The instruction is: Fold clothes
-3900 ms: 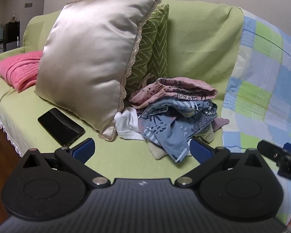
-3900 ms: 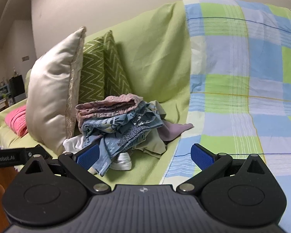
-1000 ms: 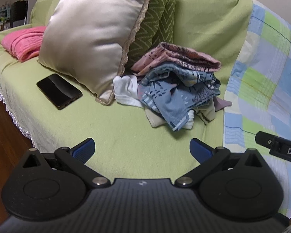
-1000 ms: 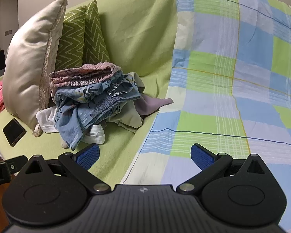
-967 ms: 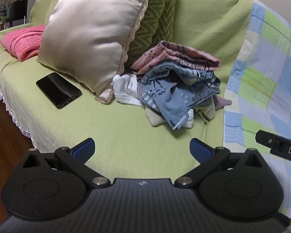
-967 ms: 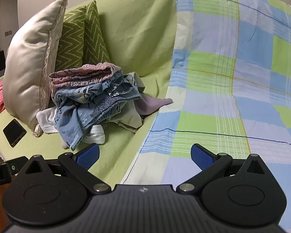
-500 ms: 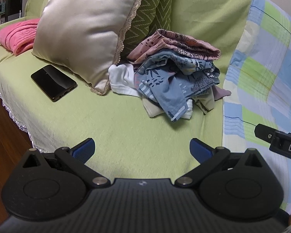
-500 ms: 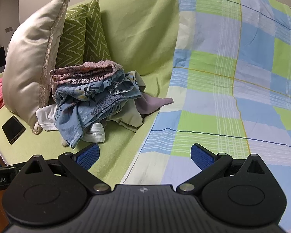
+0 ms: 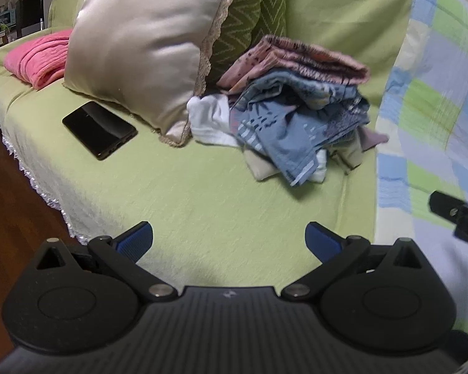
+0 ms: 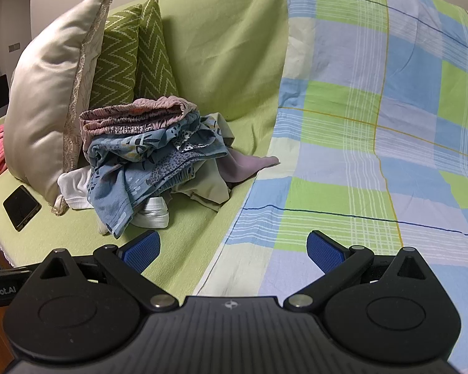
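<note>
The pile of clothes [image 9: 296,118] sits on the sofa [image 9: 187,193], right of the cream cushion [image 9: 140,50]. Your left gripper [image 9: 228,237] and right gripper [image 10: 233,247] hover spread and empty. Garments look light, limp, tangled; pinch the pink top layer [image 10: 134,117] by its hem.

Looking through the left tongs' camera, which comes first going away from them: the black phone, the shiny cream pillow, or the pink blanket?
From the left tongs:
1. Black phone, lying flat on the seat, left.
2. Cream pillow, propped upright just behind the phone.
3. Pink blanket, far left end of the sofa.
</note>
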Demonstrator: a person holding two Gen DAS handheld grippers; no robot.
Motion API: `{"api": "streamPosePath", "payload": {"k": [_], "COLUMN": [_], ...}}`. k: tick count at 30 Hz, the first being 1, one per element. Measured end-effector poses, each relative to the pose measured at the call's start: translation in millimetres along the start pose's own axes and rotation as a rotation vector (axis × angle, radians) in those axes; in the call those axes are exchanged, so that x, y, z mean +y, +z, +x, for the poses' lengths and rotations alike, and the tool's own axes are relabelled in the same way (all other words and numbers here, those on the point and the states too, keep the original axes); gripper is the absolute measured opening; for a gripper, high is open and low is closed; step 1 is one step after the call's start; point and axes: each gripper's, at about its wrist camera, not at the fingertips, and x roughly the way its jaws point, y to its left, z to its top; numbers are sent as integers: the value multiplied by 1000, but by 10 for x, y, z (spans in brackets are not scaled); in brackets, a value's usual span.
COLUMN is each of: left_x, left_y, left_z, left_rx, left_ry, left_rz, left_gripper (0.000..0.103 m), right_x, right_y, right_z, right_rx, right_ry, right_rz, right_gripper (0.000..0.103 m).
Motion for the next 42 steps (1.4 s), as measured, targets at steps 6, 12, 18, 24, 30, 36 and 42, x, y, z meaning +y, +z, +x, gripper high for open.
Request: {"api": "streamPosePath", "payload": {"k": [6,12,18,24,30,36,42], "left_x": [-68,-81,-65,-65,-86,-90,-75], "left_y": [35,66,90,98,96,124,266], "left_z": [157,272,341,382,400,384,383], "left_rx": [26,26,35,43,45,34,-3], "left_ry": [87,133,137,132,130,115,74], "left_rz": [116,177,183,181,188,192,227], "left_gripper": [102,102,102,102,102,102,102], "right_x": [-1,8,15,9,6,-7,5], "right_y": [1,4,5,9,9,4,76], "right_z": [-4,10,29,37,42,45,207], "right_rx": [0,5,12,18,19,22,111], "right_ry": [2,1,2,4,6,12,44], "right_rz": [0,-6,-9,-7,-7,-1,-20], "right_gripper": [103,103,103,103,103,103,103]}}
